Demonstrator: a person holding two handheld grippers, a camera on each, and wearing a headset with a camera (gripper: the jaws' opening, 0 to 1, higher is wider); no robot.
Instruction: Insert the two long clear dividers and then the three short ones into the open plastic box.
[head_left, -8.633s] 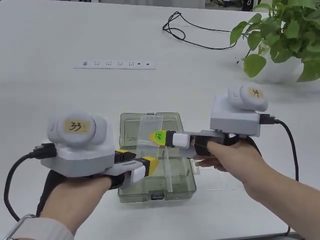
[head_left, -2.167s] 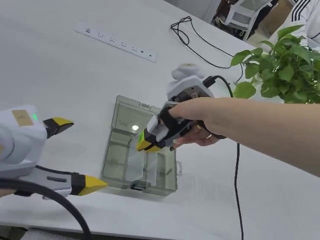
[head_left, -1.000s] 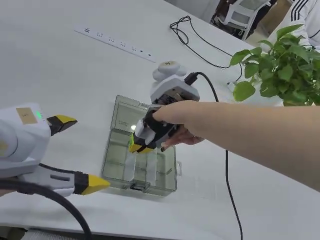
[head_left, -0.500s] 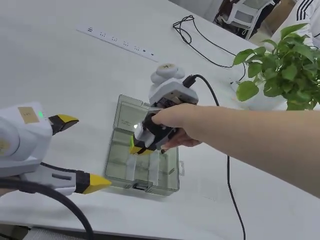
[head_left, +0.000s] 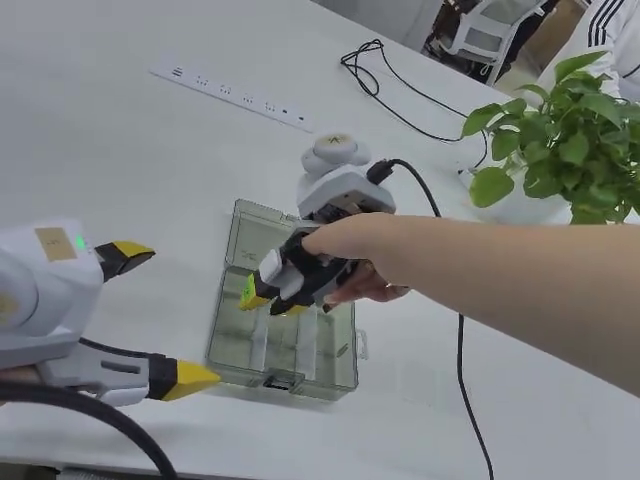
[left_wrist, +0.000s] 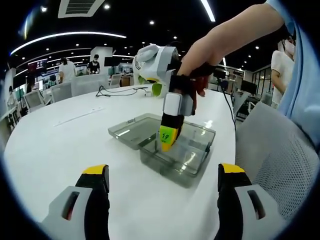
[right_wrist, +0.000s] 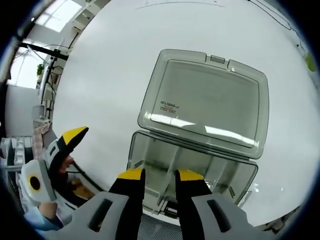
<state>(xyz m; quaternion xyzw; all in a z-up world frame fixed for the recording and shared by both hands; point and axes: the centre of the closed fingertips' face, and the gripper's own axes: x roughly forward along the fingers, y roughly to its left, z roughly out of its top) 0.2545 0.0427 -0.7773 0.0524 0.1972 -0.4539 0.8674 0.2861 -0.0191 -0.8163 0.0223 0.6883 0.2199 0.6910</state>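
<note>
Hovering over the open box (head_left: 335, 368) on the white desk (head_left: 120, 150), the right gripper (head_left: 260, 297) points down into the tray, its jaws a narrow gap apart; whether they pinch anything clear I cannot tell. 2 clear dividers (head_left: 259, 338) stand side by side in the tray. The left gripper (head_left: 160, 316) is spread wide beside the box, holding nothing.

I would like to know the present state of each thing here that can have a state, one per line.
plastic box: open.
lid: folded back, lying flat on the table.
long clear dividers: two standing in the box base.
left gripper: open, empty, away from the box.
right gripper: over the box base, jaws close together; whether it grips anything cannot be told.
</note>
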